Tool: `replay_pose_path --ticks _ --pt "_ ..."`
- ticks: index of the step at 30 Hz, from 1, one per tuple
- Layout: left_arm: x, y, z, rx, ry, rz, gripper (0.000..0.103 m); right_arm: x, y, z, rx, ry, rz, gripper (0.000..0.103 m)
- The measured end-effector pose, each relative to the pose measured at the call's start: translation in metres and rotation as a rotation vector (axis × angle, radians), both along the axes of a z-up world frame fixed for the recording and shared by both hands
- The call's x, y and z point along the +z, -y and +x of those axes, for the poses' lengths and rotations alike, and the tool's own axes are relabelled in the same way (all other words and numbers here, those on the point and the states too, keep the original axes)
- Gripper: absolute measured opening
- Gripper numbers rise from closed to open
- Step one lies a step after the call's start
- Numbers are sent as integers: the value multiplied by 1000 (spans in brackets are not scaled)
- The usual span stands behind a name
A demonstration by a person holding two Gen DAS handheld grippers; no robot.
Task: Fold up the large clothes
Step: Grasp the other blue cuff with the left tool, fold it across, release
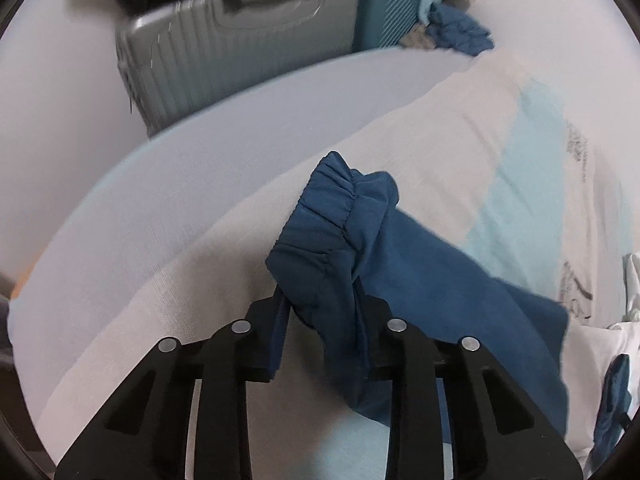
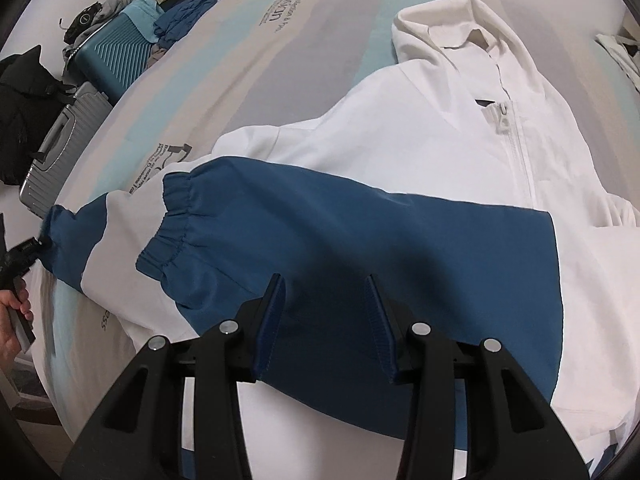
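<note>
1. Garment location: the white-and-blue hooded jacket (image 2: 460,152) lies front-up on the bed (image 2: 280,40), zipper closed, hood toward the far end of the mattress.
2. Completed so far, judging from the layout: one blue sleeve (image 2: 320,232) lies folded across the jacket's front, its elastic cuff (image 2: 172,216) reaching past the jacket's edge.
3. Left gripper (image 1: 320,304): the fingers pinch the gathered cuff of the other sleeve (image 1: 328,216), which is bunched between them and raised off the sheet. In the right wrist view the same grip appears at the far left edge, with the sleeve stretched outward from the body.
4. Right gripper (image 2: 326,300): the fingers are spread and hold nothing. They hover just above the folded sleeve; contact with the fabric cannot be determined.
5. Remaining, as a judgement: the held sleeve has yet to be laid over the chest, and the hood and the lengthwise folds of the body are not yet done. The task appears to be at an early stage.
6. Surroundings: a grey suitcase (image 1: 240,40) and a teal suitcase (image 2: 116,56) stand beside the bed, with other clothes piled near them.
</note>
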State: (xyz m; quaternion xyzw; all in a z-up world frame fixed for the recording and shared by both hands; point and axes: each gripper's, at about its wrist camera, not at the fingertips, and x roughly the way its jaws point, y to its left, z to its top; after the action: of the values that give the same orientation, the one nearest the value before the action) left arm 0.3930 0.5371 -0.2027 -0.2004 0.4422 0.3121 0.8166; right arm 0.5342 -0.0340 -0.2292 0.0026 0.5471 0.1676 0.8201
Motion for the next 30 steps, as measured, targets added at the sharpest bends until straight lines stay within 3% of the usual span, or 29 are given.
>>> replay_pose_path --ticks 6,11,17,21,24,30 --pt "51 72 14 -160 81 46 25 11 26 -3 -50 10 15 40" --pt "78 172 39 -330 163 2 24 19 67 -7 -117 11 10 40" --pt "62 288 75 -480 176 -83 24 19 137 -13 -215 -5 -22 41" --pt "31 368 98 -612 117 -3 24 7 186 -17 -261 -15 -46 58" --pt "13 404 110 -638 76 -66 24 1 216 -21 -287 -12 -76 58" --pt "26 506 124 -759 102 -86 24 12 271 -40 -324 33 -77 68"
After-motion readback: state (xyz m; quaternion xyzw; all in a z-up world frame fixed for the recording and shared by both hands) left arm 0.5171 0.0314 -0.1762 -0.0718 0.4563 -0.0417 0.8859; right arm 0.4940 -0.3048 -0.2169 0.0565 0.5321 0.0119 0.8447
